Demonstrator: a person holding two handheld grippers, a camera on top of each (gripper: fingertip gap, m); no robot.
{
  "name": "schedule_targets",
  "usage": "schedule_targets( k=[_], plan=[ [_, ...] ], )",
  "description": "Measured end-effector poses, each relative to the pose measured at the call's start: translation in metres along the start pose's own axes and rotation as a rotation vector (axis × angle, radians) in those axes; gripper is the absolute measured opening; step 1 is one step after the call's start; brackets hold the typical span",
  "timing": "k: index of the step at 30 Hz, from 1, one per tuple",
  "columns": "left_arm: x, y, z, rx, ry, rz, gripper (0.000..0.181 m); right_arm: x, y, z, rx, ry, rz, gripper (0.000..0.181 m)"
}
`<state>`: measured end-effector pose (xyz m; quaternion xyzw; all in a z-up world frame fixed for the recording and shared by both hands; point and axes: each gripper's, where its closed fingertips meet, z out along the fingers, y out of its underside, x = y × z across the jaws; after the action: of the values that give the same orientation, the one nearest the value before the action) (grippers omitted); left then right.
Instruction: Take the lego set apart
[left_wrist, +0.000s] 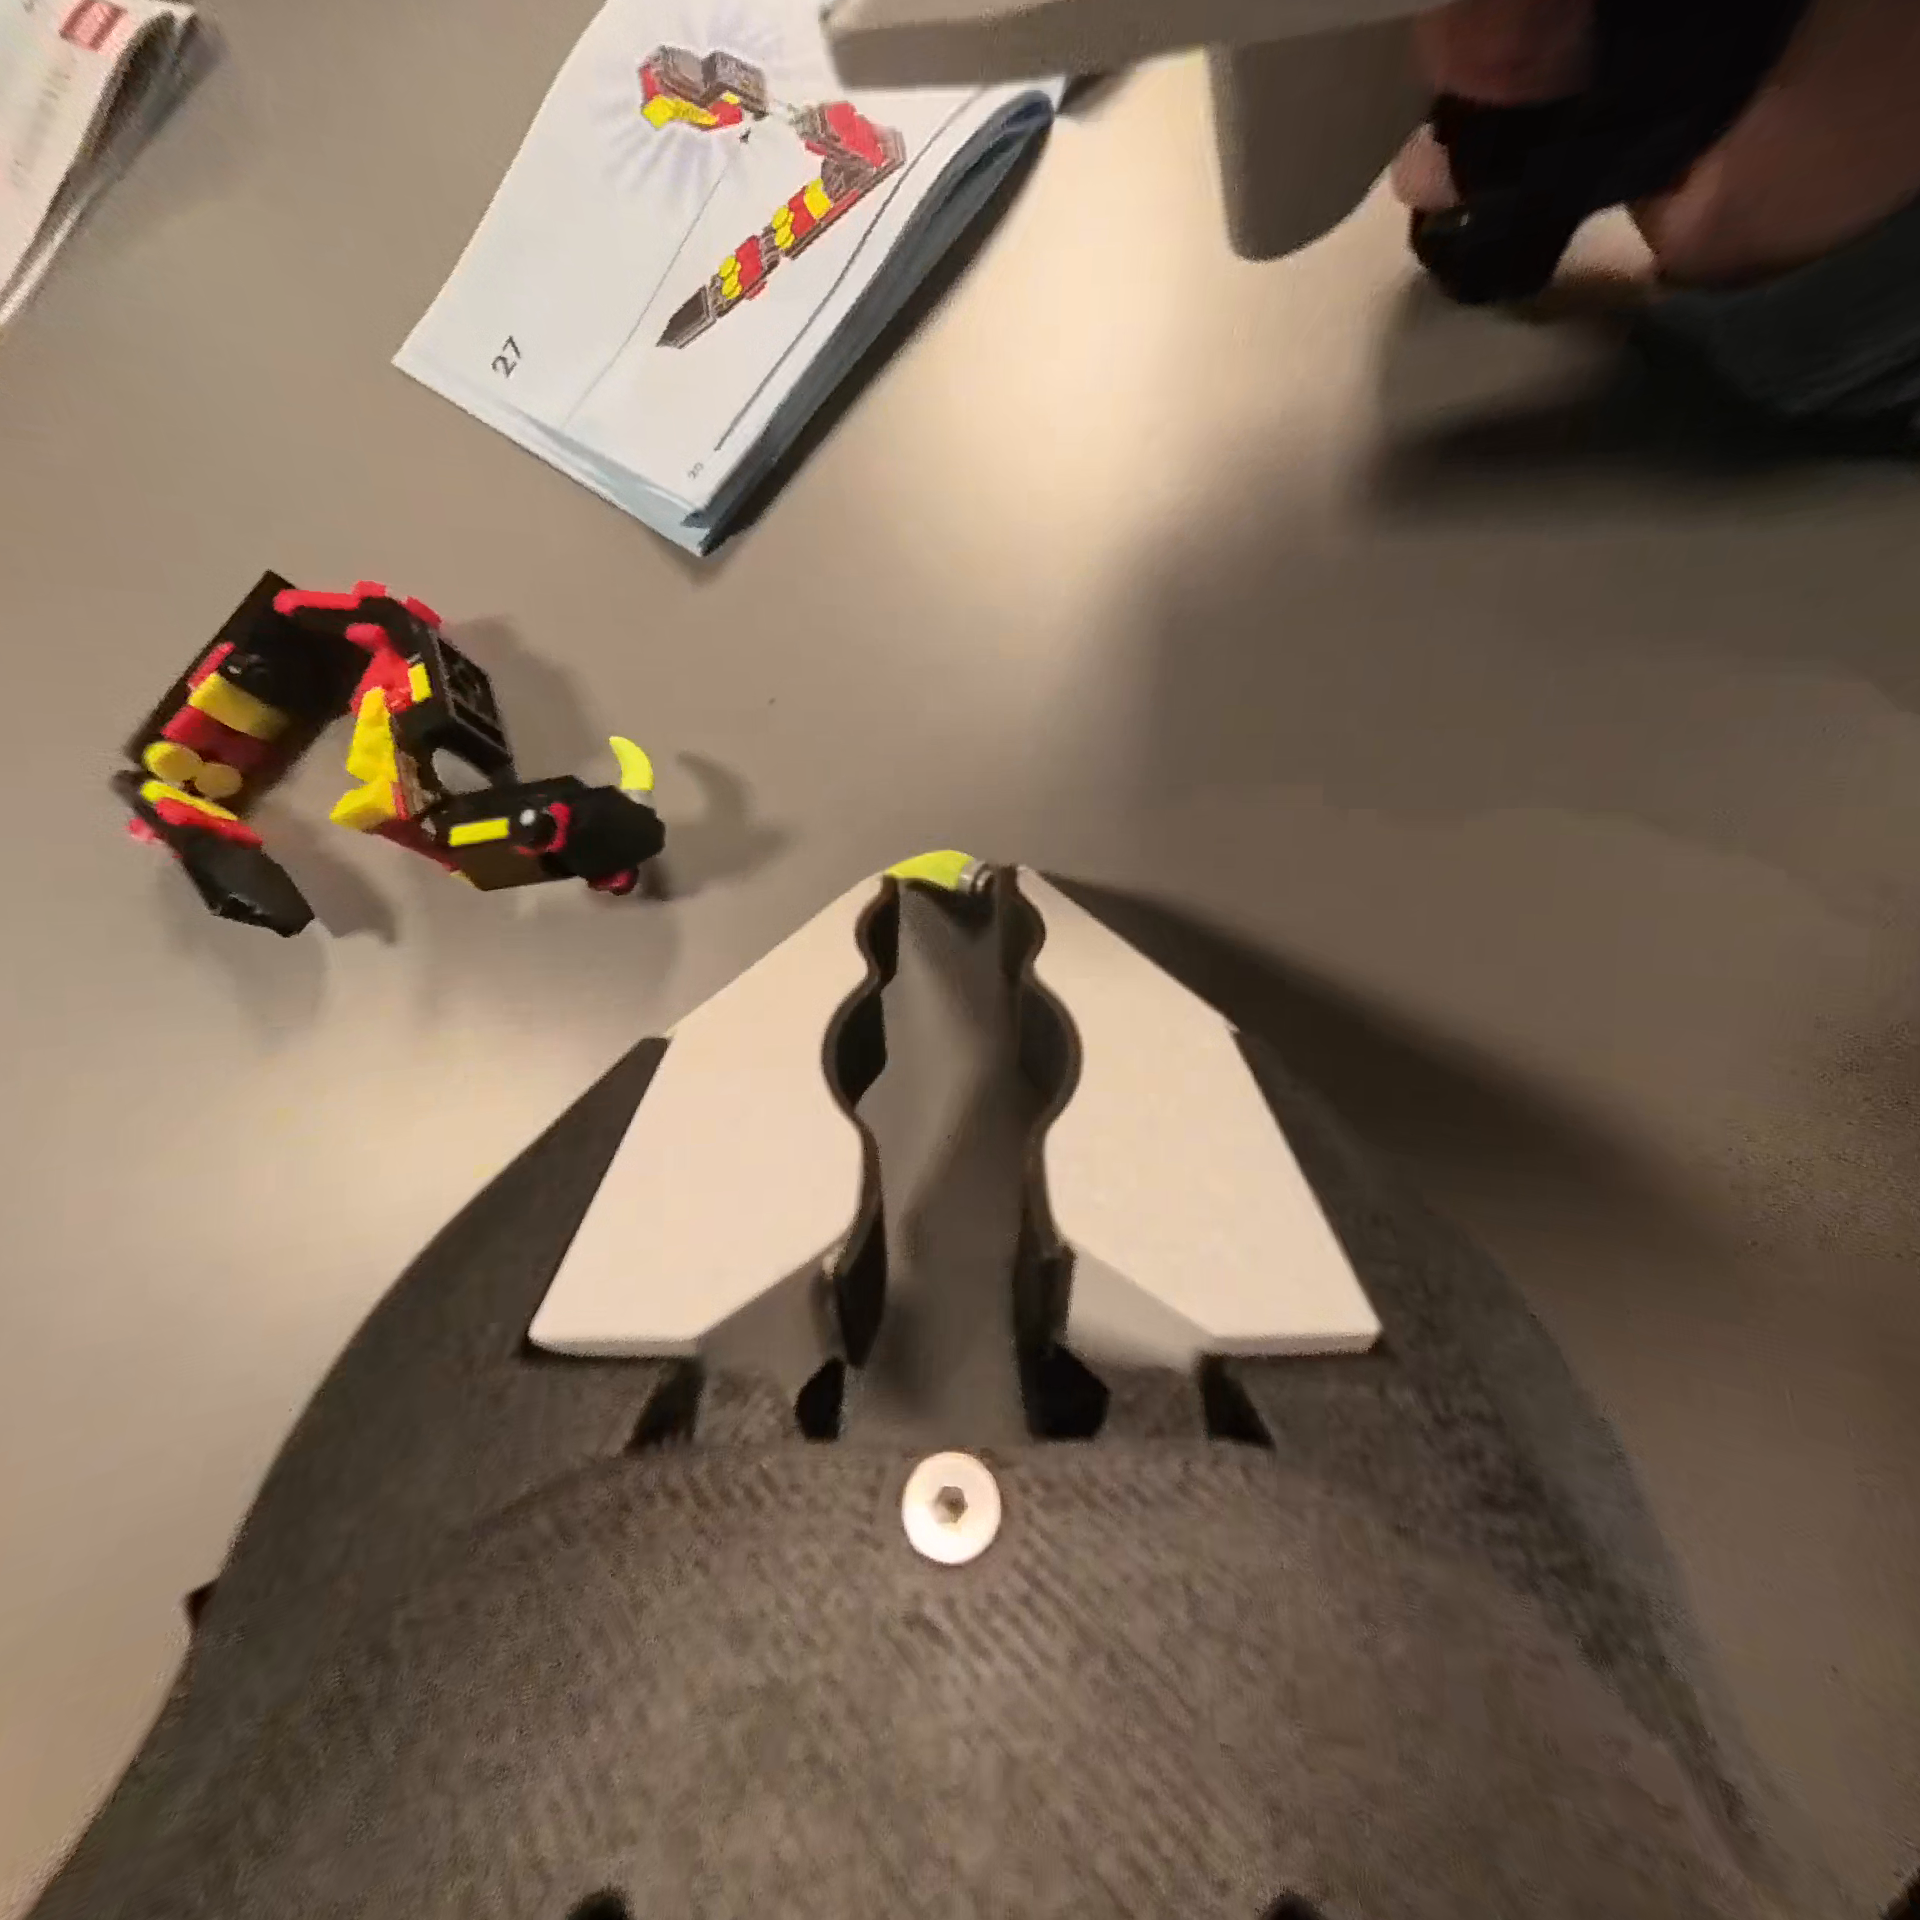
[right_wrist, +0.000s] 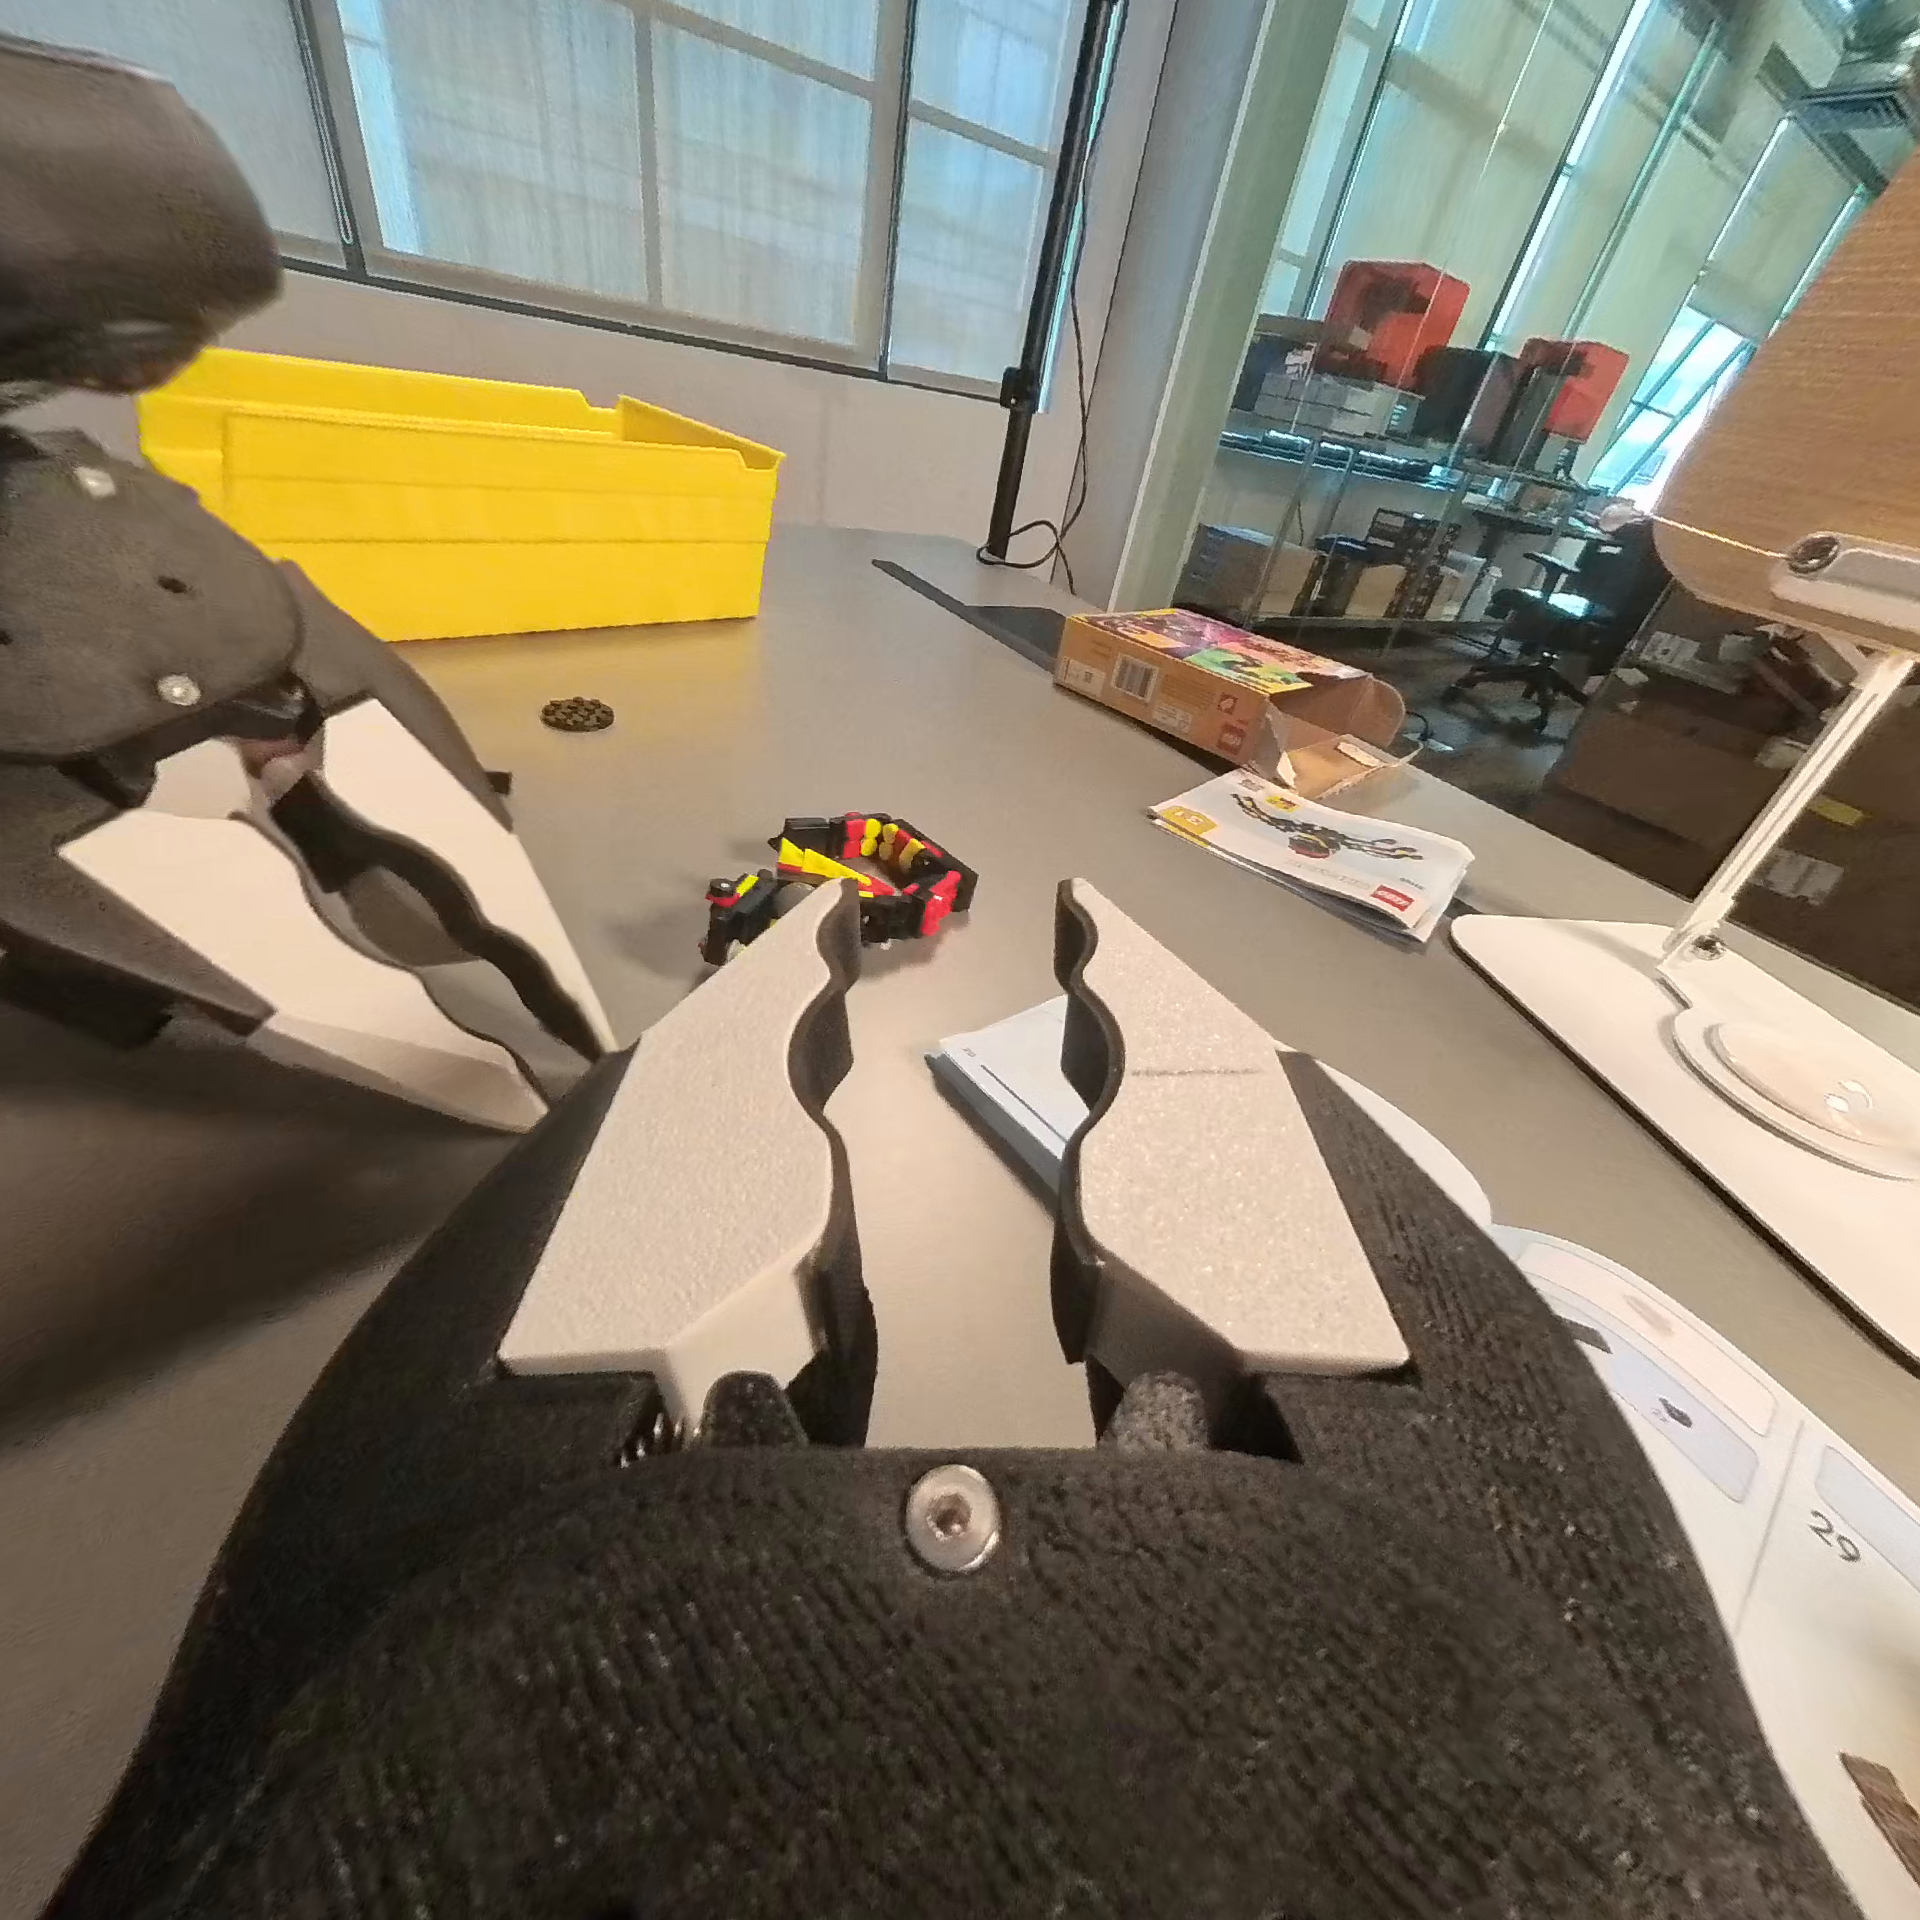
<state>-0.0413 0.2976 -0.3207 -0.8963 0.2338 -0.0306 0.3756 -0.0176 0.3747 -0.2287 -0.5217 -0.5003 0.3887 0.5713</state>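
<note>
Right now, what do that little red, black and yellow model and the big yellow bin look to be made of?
The lego model looks like hard glossy plastic: crisp studded bricks in saturated colours with small highlights. The yellow bin seems moulded plastic too, smoother and duller, with even colour and ribbed walls.

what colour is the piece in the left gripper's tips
Yellow-green horn piece, shown best in the left wrist view.

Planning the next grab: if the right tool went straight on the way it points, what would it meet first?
Probably the lego model on the table: it lies just past the open right tool, slightly to its left, though depth is unclear.
</note>
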Motion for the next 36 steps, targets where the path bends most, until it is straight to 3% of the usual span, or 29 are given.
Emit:
schedule_targets(
  k=[8, 13, 17, 22, 24, 29, 36],
  plan=[
    [0.001, -0.004, 0.006, -0.031, 0.05, -0.064, 0.022, -0.003, 0.001, 0.001, -0.01, -0.005, -0.007, 0.036],
    [0.0, 0.0, 0.004, -0.056, 0.041, -0.027, 0.008, -0.005, 0.002, 0.001, -0.021, -0.019, 0.004, 0.036],
    [-0.001, 0.003, 0.001, -0.067, 0.037, 0.019, 0.007, -0.019, 0.004, 0.004, -0.068, -0.123, 0.174, 0.049],
    [-0.004, 0.003, 0.001, -0.045, -0.013, 0.119, 0.006, -0.03, 0.007, 0.004, -0.117, -0.23, 0.387, 0.042],
    [-0.011, -0.003, -0.002, 0.015, -0.09, 0.187, 0.006, -0.035, 0.006, 0.003, -0.122, -0.297, 0.52, 0.038],
    [-0.008, -0.045, -0.028, 0.337, -0.226, 0.331, 0.006, -0.056, -0.009, -0.002, -0.079, -0.506, 0.806, 0.025],
    [0.006, -0.071, -0.05, 0.526, -0.36, 0.502, 0.006, -0.069, -0.011, -0.003, -0.079, -0.609, 0.845, 0.007]
  ],
)
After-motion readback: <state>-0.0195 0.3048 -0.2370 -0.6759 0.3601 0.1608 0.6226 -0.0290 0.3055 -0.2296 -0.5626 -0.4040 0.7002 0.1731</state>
